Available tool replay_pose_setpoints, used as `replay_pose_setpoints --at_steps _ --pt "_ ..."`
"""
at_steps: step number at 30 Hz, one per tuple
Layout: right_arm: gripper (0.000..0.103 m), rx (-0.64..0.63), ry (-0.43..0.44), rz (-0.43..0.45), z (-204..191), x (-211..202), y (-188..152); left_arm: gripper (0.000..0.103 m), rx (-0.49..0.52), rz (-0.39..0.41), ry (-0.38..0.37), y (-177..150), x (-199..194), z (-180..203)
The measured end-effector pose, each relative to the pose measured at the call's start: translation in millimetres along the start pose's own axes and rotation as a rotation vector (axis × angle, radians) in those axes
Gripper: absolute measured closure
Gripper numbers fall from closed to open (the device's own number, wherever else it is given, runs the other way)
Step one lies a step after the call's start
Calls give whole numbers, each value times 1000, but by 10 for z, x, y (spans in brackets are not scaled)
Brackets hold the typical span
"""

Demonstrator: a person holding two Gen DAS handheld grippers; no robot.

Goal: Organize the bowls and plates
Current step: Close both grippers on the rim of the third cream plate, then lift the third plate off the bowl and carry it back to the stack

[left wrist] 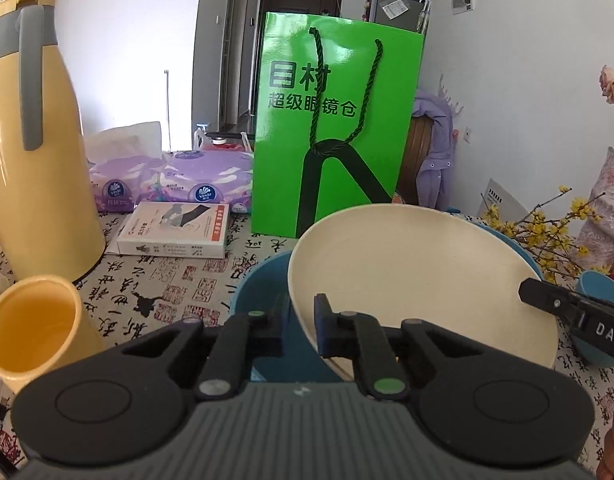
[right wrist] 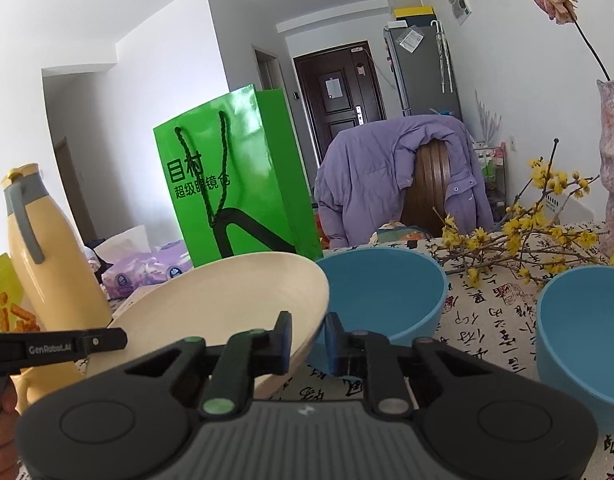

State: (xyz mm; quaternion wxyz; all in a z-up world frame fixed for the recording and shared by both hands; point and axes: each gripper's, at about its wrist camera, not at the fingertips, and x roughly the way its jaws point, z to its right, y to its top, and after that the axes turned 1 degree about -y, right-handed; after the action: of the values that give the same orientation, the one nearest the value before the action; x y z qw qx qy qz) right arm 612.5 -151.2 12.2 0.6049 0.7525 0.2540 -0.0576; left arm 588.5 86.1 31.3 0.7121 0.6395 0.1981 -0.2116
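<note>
Left wrist view has the left gripper [left wrist: 301, 322] closed on the near left rim of a cream plate [left wrist: 419, 276], one finger inside the rim and the other outside it. That plate is tilted, its far edge raised, and it hangs over a large blue bowl [left wrist: 263, 292] that sits on the calligraphy-print tablecloth [left wrist: 179, 280]. At the right edge of the same view the right gripper [left wrist: 547, 300] reaches the plate's opposite rim, and a second blue bowl [left wrist: 599, 292] shows partly behind it.

Right wrist view shows the right gripper [right wrist: 307, 340] with its jaws narrowed onto the plate's [right wrist: 227, 296] right rim, so both grippers hold the one plate between them. Just right of the plate stands the large blue bowl [right wrist: 387, 292], and nearer, at the right edge, the other blue bowl [right wrist: 583, 332]. The left gripper [right wrist: 87, 342] enters from the left.

Farther back stands a green paper bag [left wrist: 335, 128] with rope handles. To the left are a tall yellow jug [left wrist: 27, 152] with a grey handle, a yellow cup [left wrist: 35, 324] lying tipped toward the camera, purple tissue packs [left wrist: 167, 180] and a flat white box [left wrist: 175, 230]. Yellow-flowered branches [right wrist: 523, 236] lie at the far right beside a pink vase [right wrist: 613, 168] (its base is cut off by the frame). A purple jacket [right wrist: 379, 176] hangs over a wooden chair [right wrist: 427, 184] beyond the table.
</note>
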Motion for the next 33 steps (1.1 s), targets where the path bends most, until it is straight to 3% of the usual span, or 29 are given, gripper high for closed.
replay_pose_setpoints --at_steps 10,20,33 --pt "90 -14 -33 59 16 -522 57 92 -15 35 -26 4 -460 278" --pt "92 44 -105 86 595 -1423 104 92 34 54 -122 -177 -986 1064" --pt "92 35 -170 77 1047 -2596 -327 91 37 57 -162 -953 -1825 1678"
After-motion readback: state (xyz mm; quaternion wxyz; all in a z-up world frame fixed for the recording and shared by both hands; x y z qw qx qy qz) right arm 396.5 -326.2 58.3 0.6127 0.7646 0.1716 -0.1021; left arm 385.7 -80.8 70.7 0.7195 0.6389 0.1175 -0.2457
